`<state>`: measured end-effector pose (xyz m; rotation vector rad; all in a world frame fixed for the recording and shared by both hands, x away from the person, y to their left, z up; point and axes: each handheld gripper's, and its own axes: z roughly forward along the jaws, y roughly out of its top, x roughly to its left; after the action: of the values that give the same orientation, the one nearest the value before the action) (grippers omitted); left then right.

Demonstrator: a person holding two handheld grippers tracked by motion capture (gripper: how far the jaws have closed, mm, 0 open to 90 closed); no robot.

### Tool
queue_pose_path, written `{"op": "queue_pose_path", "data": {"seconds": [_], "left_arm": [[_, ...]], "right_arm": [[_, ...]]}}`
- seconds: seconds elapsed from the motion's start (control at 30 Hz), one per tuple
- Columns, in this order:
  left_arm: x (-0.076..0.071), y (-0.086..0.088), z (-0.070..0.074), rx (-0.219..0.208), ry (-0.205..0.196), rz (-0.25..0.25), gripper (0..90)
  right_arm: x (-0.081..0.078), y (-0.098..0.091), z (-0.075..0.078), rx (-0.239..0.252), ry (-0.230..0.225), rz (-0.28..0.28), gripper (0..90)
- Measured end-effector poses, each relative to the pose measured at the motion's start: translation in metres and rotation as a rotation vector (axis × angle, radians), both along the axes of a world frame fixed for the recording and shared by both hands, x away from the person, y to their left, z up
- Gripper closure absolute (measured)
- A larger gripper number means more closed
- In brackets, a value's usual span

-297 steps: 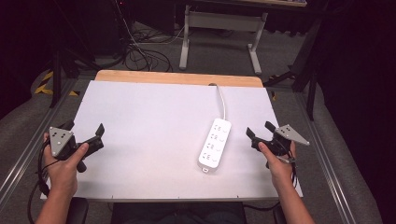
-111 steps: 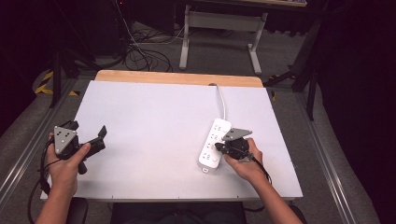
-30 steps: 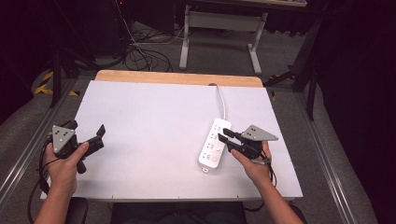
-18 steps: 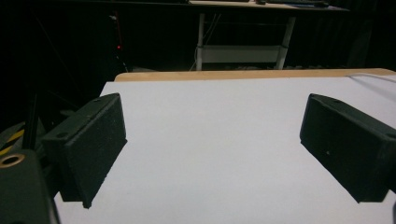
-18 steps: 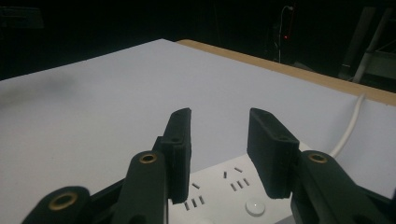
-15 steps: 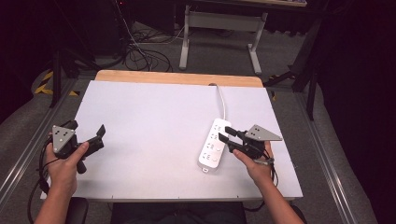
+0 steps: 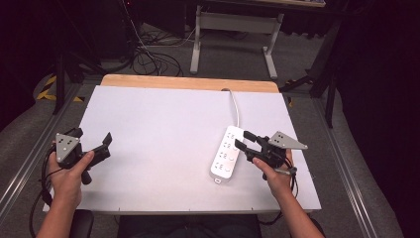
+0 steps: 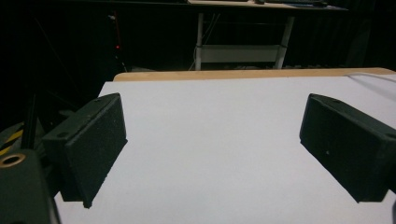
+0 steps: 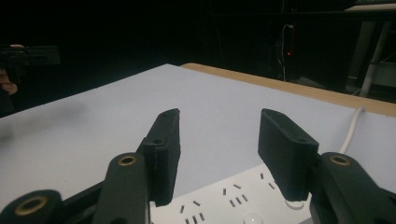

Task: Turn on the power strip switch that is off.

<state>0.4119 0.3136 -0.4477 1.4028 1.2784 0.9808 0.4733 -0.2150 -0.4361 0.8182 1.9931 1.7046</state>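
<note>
Fingers (image 7: 245, 139) parted above power strip (image 7: 227, 157)

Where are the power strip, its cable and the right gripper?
power strip (image 7: 227, 156), high view, middle of its white top.
cable (image 7: 235, 105), high view, white stretch near table's far edge.
right gripper (image 7: 243, 139), high view, between its jaw tips.

white table (image 7: 158, 139) bare at left and centre; power strip (image 7: 227, 158) and cable (image 7: 235, 105) occupy right.

Bright tabletop (image 7: 163, 129), dark murky surroundings
</note>
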Motion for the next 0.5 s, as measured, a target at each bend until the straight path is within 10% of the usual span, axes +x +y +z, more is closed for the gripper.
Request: {"op": "queue_pose_path", "data": {"seconds": [0.5], "left_arm": [[0.0001, 0.0, -0.0001, 0.003, 0.0, -0.003, 8.3]], "right_arm": [[0.0035, -0.0075, 0.0011, 0.058, 0.02, -0.068, 23.0]]}}
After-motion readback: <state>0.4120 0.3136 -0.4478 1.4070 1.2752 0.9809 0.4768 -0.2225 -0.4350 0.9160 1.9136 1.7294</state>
